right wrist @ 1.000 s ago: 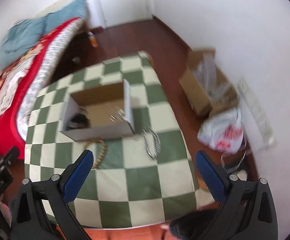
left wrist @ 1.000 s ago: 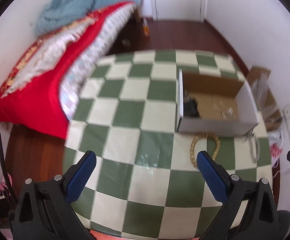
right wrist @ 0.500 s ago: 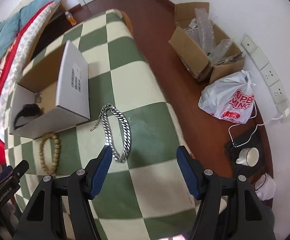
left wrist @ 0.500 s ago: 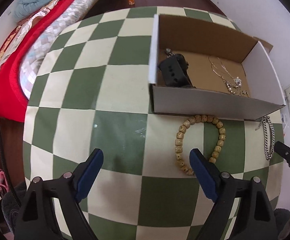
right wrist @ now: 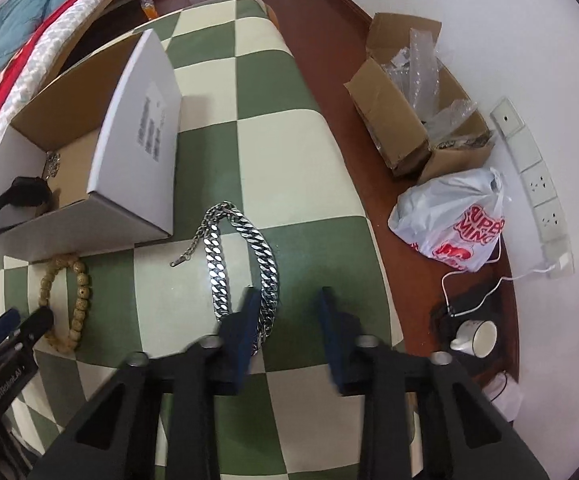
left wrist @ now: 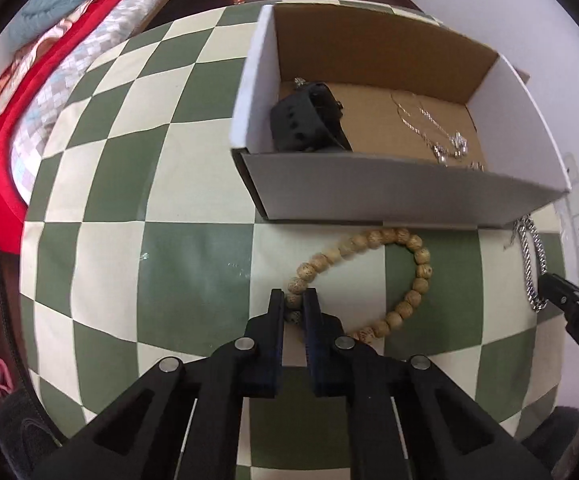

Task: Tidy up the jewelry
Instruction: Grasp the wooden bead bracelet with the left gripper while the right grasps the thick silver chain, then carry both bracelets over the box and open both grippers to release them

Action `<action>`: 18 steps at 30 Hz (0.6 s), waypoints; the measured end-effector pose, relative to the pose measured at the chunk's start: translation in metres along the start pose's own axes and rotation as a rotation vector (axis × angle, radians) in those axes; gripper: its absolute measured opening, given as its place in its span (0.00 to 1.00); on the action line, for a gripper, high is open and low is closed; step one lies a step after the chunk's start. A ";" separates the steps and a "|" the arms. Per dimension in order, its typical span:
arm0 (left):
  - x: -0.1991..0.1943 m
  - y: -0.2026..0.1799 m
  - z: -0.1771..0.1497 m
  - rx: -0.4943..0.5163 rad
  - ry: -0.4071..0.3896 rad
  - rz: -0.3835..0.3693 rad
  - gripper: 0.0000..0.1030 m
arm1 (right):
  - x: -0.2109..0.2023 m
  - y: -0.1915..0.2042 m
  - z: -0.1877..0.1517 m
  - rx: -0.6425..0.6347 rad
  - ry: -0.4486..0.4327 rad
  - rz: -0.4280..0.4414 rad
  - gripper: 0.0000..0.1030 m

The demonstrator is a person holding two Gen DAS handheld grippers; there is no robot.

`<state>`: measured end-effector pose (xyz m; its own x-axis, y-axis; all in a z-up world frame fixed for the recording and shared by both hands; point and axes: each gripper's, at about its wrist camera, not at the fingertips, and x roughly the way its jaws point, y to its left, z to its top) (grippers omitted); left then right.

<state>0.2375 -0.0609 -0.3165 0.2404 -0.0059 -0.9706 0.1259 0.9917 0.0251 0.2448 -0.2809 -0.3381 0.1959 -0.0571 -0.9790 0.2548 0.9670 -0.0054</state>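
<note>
Since one second ago: both of my grippers are lower and closer over the checked tablecloth (left wrist: 193, 264), and both sets of jaws, wide then, are narrower now.

Left gripper (left wrist: 292, 304): points steeply down at the cloth. Jaws closing; the fingers stand nearly together, with the left end of the wooden bead bracelet (left wrist: 421, 256) pinched between them. One bead shows between the tips. The rest of the loop lies flat on the cloth, curving right and up until it touches the front wall of the white cardboard box (left wrist: 369, 184).

Right gripper (right wrist: 289, 304): also points steeply down. Jaws closing, but in this view the fingers still stand apart. The near end of the silver curb chain (right wrist: 217, 268) lies at the left finger: one strand just inside it, the other passing behind it. The right finger is clear of the chain.

Chain: doubled into a narrow loop on the cloth, just in front of the box's right corner, clasp tail trailing left.

Box contents: black watch (left wrist: 309, 120) in the left corner, thin silver necklace (left wrist: 441, 136) on the right of the floor.
</note>
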 end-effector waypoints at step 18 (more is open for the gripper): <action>-0.015 0.007 -0.064 0.038 0.065 -0.033 0.07 | -0.023 -0.015 -0.089 0.013 0.124 0.148 0.09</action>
<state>0.1731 -0.0453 -0.3169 0.1731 -0.0286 -0.9845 0.1692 0.9856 0.0011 0.1525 -0.2717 -0.3333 0.1142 0.1174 -0.9865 0.2444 0.9591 0.1424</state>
